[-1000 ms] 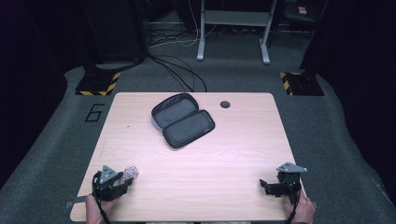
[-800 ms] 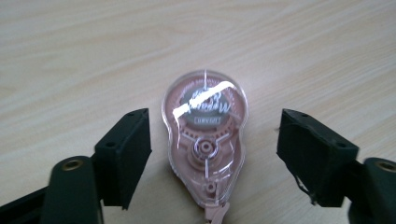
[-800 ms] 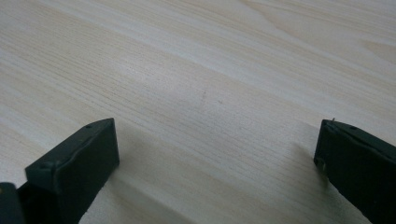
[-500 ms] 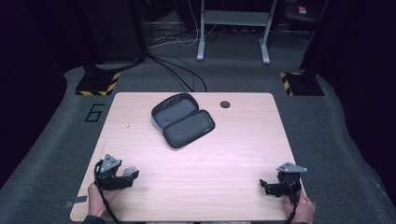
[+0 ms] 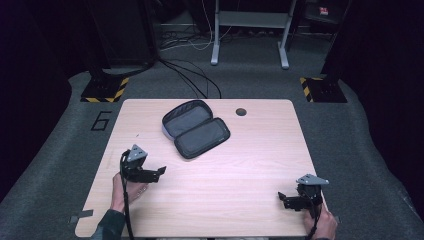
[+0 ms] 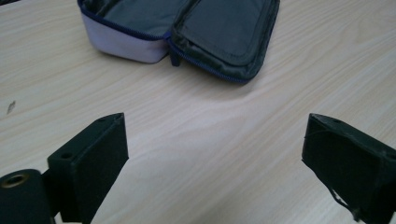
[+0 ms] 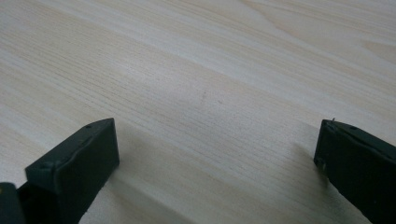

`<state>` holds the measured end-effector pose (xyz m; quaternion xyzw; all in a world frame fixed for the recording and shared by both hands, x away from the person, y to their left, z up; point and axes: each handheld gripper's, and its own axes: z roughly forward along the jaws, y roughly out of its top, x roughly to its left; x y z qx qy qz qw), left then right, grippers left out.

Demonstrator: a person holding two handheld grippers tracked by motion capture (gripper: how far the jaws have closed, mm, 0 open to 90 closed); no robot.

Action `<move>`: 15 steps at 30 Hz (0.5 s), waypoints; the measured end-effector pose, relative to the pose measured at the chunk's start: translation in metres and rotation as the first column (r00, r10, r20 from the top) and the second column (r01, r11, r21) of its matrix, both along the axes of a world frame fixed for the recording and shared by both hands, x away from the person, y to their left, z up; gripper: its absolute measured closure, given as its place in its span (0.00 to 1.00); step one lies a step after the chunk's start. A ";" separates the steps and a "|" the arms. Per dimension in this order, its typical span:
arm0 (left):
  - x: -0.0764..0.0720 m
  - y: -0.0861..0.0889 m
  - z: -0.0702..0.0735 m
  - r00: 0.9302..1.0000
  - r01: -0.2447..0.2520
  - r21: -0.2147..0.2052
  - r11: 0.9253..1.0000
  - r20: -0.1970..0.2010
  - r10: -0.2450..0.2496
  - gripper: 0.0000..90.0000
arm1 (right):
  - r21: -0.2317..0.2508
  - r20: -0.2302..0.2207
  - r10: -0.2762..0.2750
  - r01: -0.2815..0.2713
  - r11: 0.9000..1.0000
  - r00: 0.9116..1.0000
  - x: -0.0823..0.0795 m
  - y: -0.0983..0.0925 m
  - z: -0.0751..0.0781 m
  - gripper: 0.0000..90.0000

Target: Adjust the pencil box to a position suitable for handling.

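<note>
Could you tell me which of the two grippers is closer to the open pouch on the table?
The left gripper: it sits just short of the open pouch with its jaws apart, while the right gripper waits at the table's near right corner.

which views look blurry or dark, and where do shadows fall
High view: table lit, surrounding floor dark. Left gripper view: open case fairly sharp, near tongs soft. Right gripper view: wood grain crisp, soft shadows beside the tongs.

One light wooden rectangular surface point(image 5: 240, 200) carries one open grey fabric zip case point(image 5: 196, 128) with two halves. Two black handheld grippers are over it, the left gripper point(image 5: 161, 171) and the right gripper point(image 5: 281, 198), each with two fingers point(image 6: 91, 158). One dark round hole point(image 5: 241, 111) sits near the far edge.
</note>
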<state>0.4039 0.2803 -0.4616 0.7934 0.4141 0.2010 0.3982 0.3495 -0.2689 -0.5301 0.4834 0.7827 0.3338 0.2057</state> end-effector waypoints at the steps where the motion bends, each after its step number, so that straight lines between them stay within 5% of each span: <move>1: 0.004 -0.002 0.001 1.000 0.012 0.011 1.000 0.000 -0.012 0.06 | 0.000 0.000 0.000 0.000 1.000 1.000 0.000 0.000 0.000 0.00; 15: 0.051 -0.032 0.011 0.998 0.056 0.044 0.997 0.000 -0.056 0.02 | 0.000 0.000 0.000 0.000 1.000 1.000 0.000 0.000 0.000 0.00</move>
